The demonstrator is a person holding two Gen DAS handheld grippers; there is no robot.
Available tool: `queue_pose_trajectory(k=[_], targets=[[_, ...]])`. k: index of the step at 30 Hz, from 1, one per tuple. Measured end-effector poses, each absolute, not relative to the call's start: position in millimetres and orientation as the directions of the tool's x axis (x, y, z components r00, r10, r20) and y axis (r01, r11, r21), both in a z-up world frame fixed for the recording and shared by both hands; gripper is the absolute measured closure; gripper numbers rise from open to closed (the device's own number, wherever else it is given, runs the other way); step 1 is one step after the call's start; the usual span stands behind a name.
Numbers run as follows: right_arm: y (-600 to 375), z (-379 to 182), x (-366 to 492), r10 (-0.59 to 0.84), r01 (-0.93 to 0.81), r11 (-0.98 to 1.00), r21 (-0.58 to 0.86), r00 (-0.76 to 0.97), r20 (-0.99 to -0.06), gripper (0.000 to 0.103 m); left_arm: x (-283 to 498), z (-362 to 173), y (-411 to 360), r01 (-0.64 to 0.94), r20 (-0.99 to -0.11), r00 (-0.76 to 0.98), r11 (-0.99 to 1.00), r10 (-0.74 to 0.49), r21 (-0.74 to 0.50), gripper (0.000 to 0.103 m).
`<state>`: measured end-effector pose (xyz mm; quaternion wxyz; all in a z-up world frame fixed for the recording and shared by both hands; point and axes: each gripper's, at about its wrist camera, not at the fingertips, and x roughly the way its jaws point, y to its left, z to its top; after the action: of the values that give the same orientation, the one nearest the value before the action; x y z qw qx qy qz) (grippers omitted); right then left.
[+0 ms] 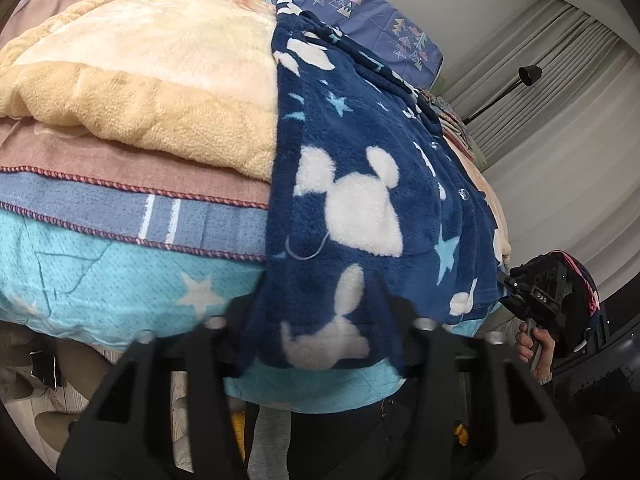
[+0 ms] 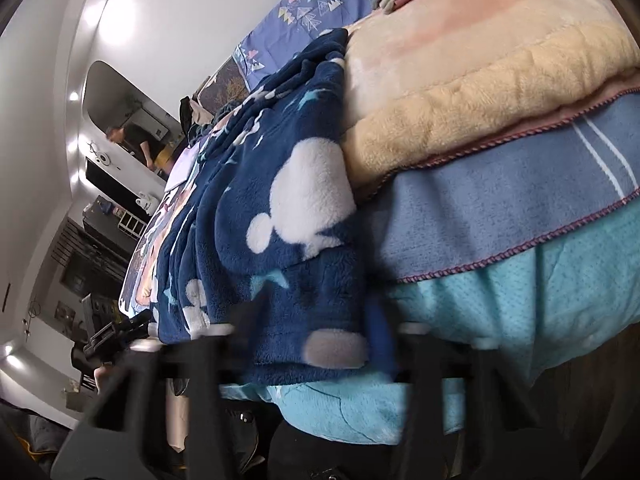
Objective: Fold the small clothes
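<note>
At the left of the left wrist view, a cream blanket [image 1: 132, 80] is lying on top of a brown and blue striped blanket [image 1: 120, 196], and both are resting on a turquoise bed cover [image 1: 100, 276] printed with white stars. Just right of these, a navy fleece garment [image 1: 352, 184] with white mouse-head shapes and pale blue stars is draping over the blankets and hanging down past the near edge of the bed. The left gripper [image 1: 320, 344] is closing its jaws narrowly on the lower hem of this garment, with the fleece bunching between the two black fingers. Further right, at the bed's edge, the right gripper [image 1: 536, 292] is showing as a black body held by a hand [image 1: 538, 352], in front of pale curtains [image 1: 560, 92] and a black lamp [image 1: 530, 74]. A purple pillow [image 1: 360, 4] with a tree pattern is lying at the head of the bed. Seen from the right wrist, a mirror [image 2: 124, 128] on the white wall at far left is reflecting a person leaning forward. The garment is hanging in folds through the middle of this view, and the jaws of the right gripper are pinching its lower edge narrowly, though motion blur is softening the fingers. To the right, the cream blanket, the striped blanket and the turquoise cover are stacking in the same order.
</note>
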<state>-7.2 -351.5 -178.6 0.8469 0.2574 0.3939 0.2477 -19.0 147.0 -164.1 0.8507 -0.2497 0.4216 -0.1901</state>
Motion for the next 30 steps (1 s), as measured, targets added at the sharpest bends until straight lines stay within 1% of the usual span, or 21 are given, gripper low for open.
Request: queue_pose_trajectory(k=[1, 4, 9, 12, 20, 25, 30], targets=[[-350.6, -178.9, -7.0, 0.615, -0.22, 0.755, 0.618, 0.565, -0.55, 0.083, -19.2, -165.9, 149.1, 0.104, -0.626, 0.568, 0.8, -0.535, -0.59, 0.076], [-351.7, -177.6, -9.7, 0.611, -0.22, 0.758, 0.615, 0.571, -0.549, 0.086, -22.1, -168.7, 154.6, 0.096, -0.617, 0.567, 0.787, -0.546, -0.609, 0.082], [-354.2, -168.5, -15.1, 0.605, -0.224, 0.759, 0.611, 0.59, -0.535, 0.088, -28.8, -163.2, 153.2, 0.115, -0.603, 0.579, 0.788, -0.548, -0.605, 0.087], [-356.2, -157.6, -19.4, 0.605, -0.235, 0.756, 0.611, 0.61, -0.512, 0.088, -30.4, -158.1, 152.8, 0.124, -0.592, 0.585, 0.783, -0.554, -0.61, 0.088], [-358.8, -126.9, -21.5, 0.648, -0.295, 0.71, 0.64, 0.63, -0.429, 0.089, -33.5, -130.8, 163.3, 0.185, -0.481, 0.608, 0.702, -0.632, -0.687, 0.088], [-352.6, -106.0, -7.6, 0.717, -0.364, 0.632, 0.684, 0.61, -0.339, 0.089, -20.1, -105.8, 157.0, 0.253, -0.432, 0.607, 0.678, -0.667, -0.69, 0.088], [-336.8, -75.9, 10.6, 0.756, -0.434, 0.59, 0.681, 0.594, -0.277, 0.089, 0.1, -75.1, 143.9, 0.328, -0.382, 0.602, 0.653, -0.701, -0.682, 0.088]])
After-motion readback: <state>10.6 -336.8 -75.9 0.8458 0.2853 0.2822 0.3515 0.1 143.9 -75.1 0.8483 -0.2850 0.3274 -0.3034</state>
